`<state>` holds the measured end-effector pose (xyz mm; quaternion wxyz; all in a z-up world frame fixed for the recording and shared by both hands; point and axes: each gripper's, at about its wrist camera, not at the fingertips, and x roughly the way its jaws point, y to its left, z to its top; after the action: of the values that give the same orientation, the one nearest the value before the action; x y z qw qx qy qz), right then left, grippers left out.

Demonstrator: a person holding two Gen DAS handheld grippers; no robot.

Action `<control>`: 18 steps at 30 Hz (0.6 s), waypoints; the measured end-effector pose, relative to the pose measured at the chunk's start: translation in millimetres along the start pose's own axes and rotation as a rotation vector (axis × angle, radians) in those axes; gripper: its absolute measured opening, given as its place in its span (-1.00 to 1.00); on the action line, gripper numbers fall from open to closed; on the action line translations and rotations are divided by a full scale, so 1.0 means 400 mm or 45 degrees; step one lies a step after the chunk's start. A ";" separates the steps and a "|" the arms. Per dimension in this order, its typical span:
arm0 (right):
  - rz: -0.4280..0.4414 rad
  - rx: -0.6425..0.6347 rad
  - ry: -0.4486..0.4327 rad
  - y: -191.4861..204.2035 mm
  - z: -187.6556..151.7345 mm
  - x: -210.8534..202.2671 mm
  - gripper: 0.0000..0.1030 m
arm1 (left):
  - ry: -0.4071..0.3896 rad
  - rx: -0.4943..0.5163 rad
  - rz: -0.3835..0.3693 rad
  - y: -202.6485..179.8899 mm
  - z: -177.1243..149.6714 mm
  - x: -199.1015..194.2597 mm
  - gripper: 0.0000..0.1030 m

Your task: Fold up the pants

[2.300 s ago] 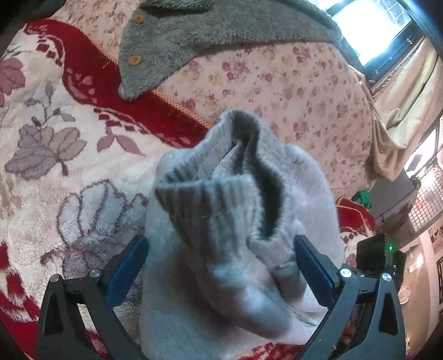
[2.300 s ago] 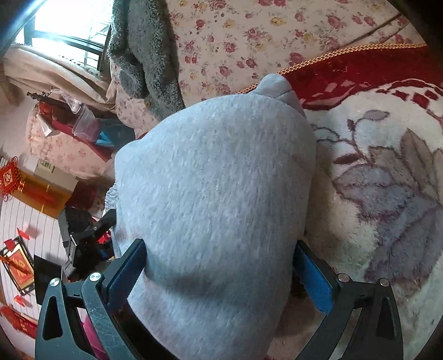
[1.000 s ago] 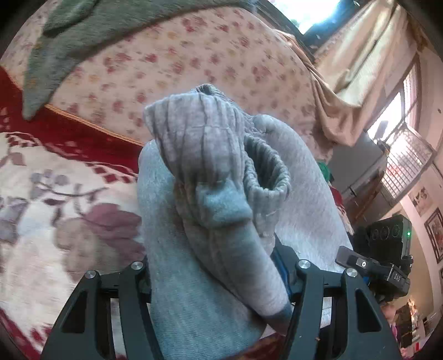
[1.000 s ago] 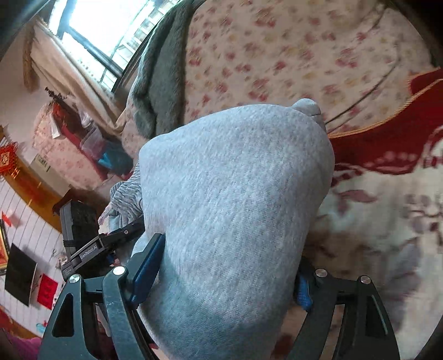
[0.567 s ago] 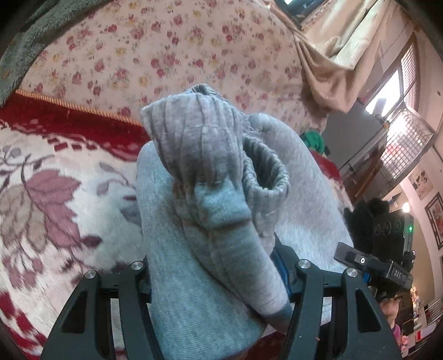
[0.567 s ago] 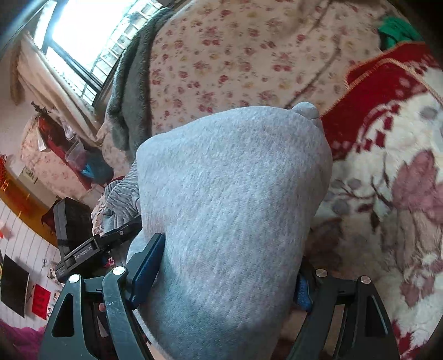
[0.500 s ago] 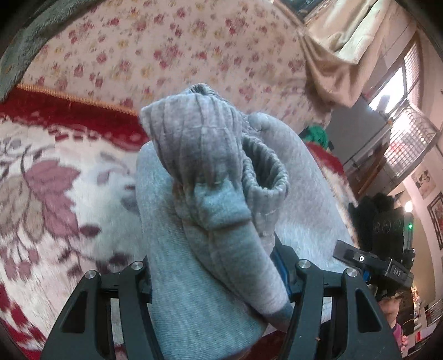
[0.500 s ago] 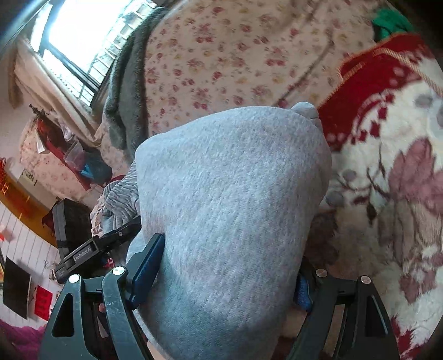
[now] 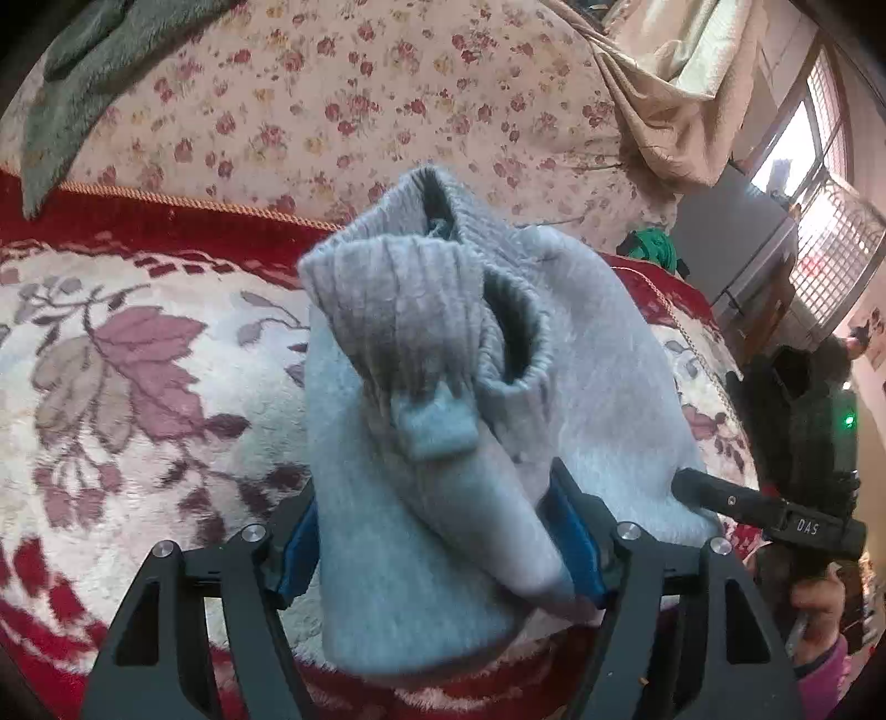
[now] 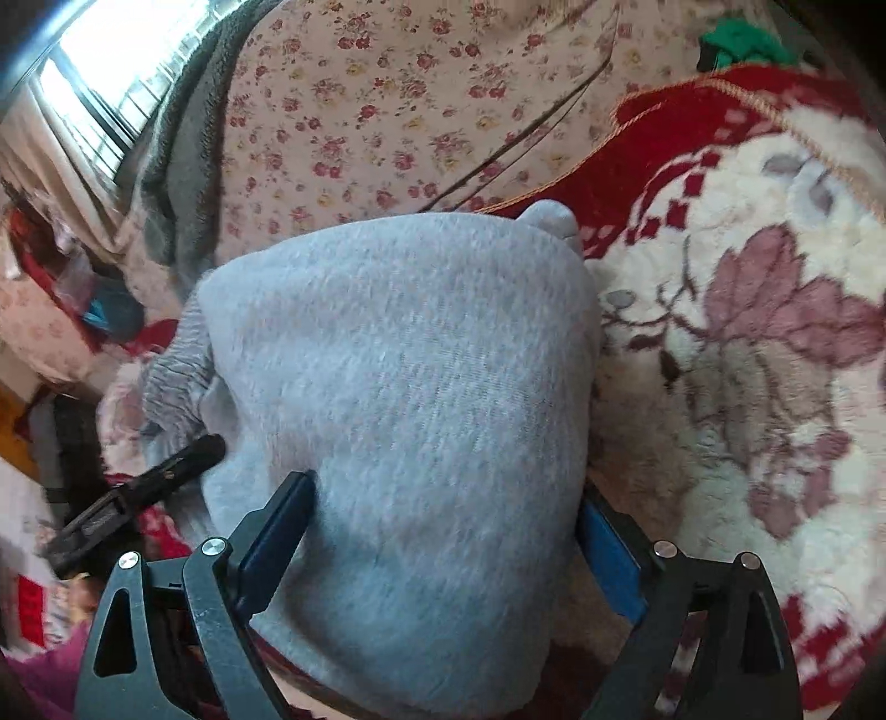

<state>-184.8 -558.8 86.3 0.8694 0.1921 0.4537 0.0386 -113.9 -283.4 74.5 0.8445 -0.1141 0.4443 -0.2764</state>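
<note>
The pants are light grey fleece, bunched into a thick bundle on a red and cream floral blanket. In the left wrist view my left gripper is shut on the end with the ribbed cuffs, which stand up in front of the fingers. In the right wrist view my right gripper is shut on the smooth folded end of the pants. The right gripper's body shows at the right of the left wrist view. The fingertips are hidden in the cloth.
A pink floral quilt rises behind the blanket, with a grey fleece garment draped on it. A beige curtain and windows are at the back. A green item lies by the blanket's far corner.
Both grippers closed on the pants and swung with them across the blanket. In the last half second the bundle has come lower toward the blanket and the cuffs have opened slightly.
</note>
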 end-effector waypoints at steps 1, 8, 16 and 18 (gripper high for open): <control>-0.027 -0.005 -0.007 0.004 0.001 -0.003 0.84 | -0.008 0.010 0.016 -0.003 0.000 -0.009 0.45; -0.171 -0.139 -0.102 0.080 0.005 -0.063 0.84 | -0.196 0.185 0.197 -0.068 0.017 -0.102 0.71; -0.209 -0.151 -0.200 0.148 0.003 -0.081 0.84 | -0.254 0.245 0.306 -0.118 0.040 -0.124 0.73; -0.231 -0.168 -0.214 0.161 -0.001 -0.083 0.84 | -0.261 0.250 0.318 -0.128 0.042 -0.125 0.73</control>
<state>-197.6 -507.2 135.5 0.9150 0.0952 0.3911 -0.0264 -141.5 -297.8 141.0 0.9202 -0.0028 0.3375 -0.1983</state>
